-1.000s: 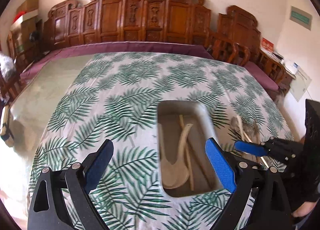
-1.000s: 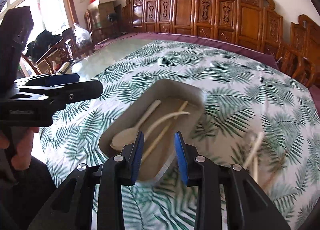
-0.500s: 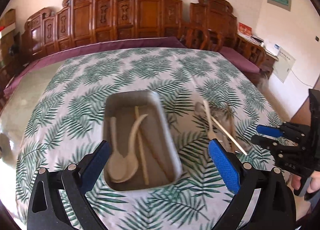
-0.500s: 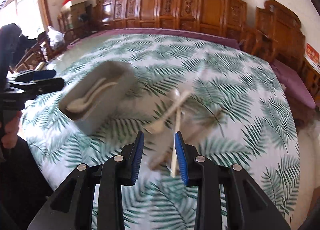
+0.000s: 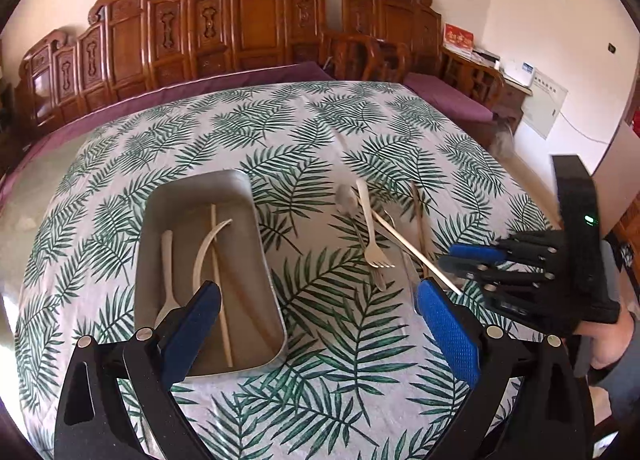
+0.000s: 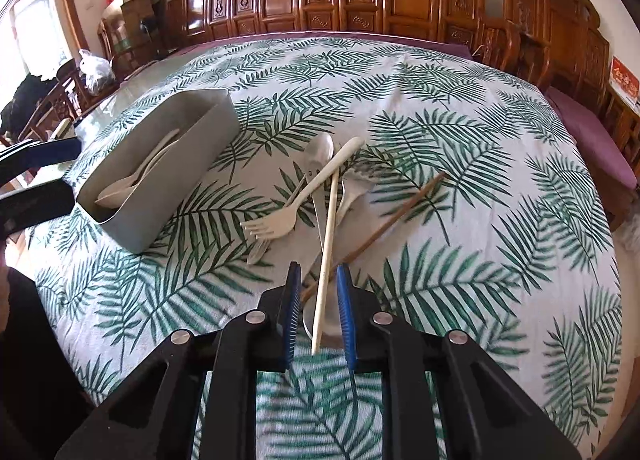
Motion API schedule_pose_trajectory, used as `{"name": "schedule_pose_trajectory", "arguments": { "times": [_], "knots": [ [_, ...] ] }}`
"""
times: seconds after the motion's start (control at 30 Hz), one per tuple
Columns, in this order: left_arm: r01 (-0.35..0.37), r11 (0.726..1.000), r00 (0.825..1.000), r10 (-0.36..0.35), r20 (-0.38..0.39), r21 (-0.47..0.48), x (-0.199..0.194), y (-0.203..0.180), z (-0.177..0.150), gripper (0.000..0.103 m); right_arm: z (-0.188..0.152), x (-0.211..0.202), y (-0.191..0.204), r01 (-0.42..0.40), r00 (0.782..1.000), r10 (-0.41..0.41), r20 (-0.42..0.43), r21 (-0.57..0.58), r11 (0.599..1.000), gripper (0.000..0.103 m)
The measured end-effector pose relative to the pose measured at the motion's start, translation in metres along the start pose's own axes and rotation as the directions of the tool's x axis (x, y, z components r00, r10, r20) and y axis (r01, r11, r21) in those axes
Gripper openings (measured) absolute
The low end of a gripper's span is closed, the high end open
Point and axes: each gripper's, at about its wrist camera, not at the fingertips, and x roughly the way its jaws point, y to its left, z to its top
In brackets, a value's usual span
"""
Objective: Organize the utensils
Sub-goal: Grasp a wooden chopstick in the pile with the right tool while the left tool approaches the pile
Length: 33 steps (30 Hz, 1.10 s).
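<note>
1. Utensils lie heaped on the tablecloth (image 6: 460,108) beside the grey tray (image 6: 192,164).
2. Right gripper (image 6: 318,304), narrowly parted, straddles the pale chopstick (image 6: 328,244) ungrasped; closing may drag the fork (image 6: 276,220).
3. Left gripper (image 5: 316,324) hangs wide apart, holding nothing.

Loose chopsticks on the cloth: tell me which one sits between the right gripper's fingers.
The cream chopstick. Its near end lies between the right gripper fingers, not yet clamped. The brown chopstick angles away to the right, outside them.
</note>
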Motion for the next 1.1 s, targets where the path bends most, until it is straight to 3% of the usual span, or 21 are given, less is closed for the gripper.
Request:
{"name": "schedule_pose_trajectory", "arguments": {
  "times": [0.47, 0.63, 0.87, 1.1],
  "knots": [
    [-0.008, 1.0, 1.0, 0.008, -0.014, 0.021, 0.005, -0.008, -0.001, 0.095, 0.024, 0.046, -0.01, 0.015, 0.996, -0.013, -0.093, 0.021, 1.0, 0.006],
    [-0.008, 1.0, 1.0, 0.008, -0.008, 0.021, 0.003, -0.008, -0.003, 0.095, 0.024, 0.032, -0.013, 0.027, 0.998, -0.025, -0.065, 0.031, 0.999, 0.006],
    [-0.011, 0.999, 1.0, 0.012, -0.018, 0.034, 0.005, -0.017, -0.002, 0.095, 0.026, 0.008, -0.03, 0.106, 0.994, -0.106, 0.002, 0.078, 0.991, 0.006],
    [-0.041, 0.996, 0.999, 0.043, -0.032, 0.076, 0.016, -0.033, 0.011, 0.09, 0.023, 0.008, -0.052, 0.039, 0.997, -0.049, 0.059, 0.155, 0.987, 0.006]
  ]
}}
